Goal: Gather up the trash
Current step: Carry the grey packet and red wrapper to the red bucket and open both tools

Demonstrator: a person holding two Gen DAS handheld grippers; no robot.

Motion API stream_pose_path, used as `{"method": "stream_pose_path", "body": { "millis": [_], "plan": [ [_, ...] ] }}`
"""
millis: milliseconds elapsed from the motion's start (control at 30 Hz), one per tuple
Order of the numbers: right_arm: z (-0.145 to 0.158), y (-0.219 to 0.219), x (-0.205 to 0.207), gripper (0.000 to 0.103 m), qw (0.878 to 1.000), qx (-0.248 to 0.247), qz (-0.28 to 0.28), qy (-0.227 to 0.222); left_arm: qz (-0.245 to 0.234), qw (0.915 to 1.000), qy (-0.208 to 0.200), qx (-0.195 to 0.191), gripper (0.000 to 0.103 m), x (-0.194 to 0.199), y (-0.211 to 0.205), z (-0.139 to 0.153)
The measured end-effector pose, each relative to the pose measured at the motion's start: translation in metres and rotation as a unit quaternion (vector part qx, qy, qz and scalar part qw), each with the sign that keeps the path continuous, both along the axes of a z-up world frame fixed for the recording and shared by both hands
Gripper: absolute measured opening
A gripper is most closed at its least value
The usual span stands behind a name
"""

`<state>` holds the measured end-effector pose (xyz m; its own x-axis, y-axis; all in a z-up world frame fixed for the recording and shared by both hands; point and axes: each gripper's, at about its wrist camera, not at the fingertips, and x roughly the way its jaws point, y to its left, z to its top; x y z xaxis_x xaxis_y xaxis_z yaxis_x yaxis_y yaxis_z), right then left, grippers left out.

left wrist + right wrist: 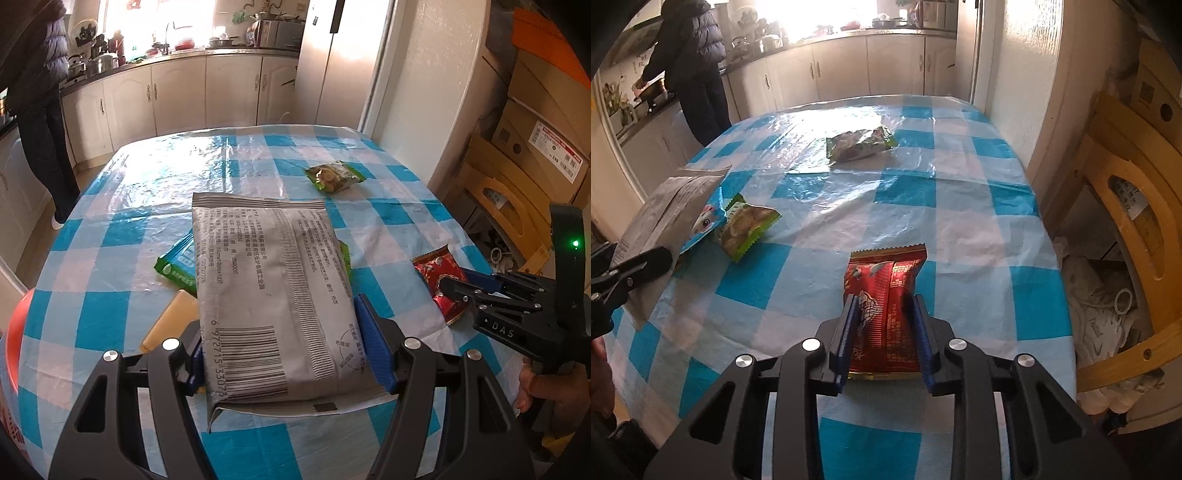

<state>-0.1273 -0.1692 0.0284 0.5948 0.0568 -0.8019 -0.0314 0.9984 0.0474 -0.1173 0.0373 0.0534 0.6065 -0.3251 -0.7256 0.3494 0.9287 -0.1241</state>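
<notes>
Five snack packets [884, 314] — one pouch [273, 299]

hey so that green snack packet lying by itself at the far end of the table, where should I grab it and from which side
Take the green snack packet by a flat crimped end seam, coming from above, jaws across the seam. It lies flat and puffy on the tablecloth, nothing near it, so the thin edge probably pinches easier than the middle.

A table [960, 206] with rounded corners carries everything; a glossy cloth of blue and white squares covers it. On the far part lies a green snack packet [860, 143], alone and well apart from the others. Near the left side lies a second green packet [746, 225], and beside it a green and blue wrapper [179, 264] and a pale yellow piece [170, 319]. A red wrapper [886, 295] lies near the front edge.
</notes>
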Motion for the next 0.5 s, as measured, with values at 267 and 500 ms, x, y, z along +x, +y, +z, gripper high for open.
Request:
{"method": "stream_pose_path", "body": {
  "millis": [267, 500],
  "plan": [
    [0.006, 0.019, -0.003, 0.027, 1.000, -0.018, 0.013, -0.013, 0.015, 0.9998, -0.001, -0.012, 0.069, 0.000, 0.018, 0.001],
    [0.022, 0.033, -0.002, 0.027, 0.999, -0.009, 0.023, -0.029, 0.037, 0.9989, -0.010, -0.027, 0.069, 0.000, 0.042, 0.008]
  ]
}}
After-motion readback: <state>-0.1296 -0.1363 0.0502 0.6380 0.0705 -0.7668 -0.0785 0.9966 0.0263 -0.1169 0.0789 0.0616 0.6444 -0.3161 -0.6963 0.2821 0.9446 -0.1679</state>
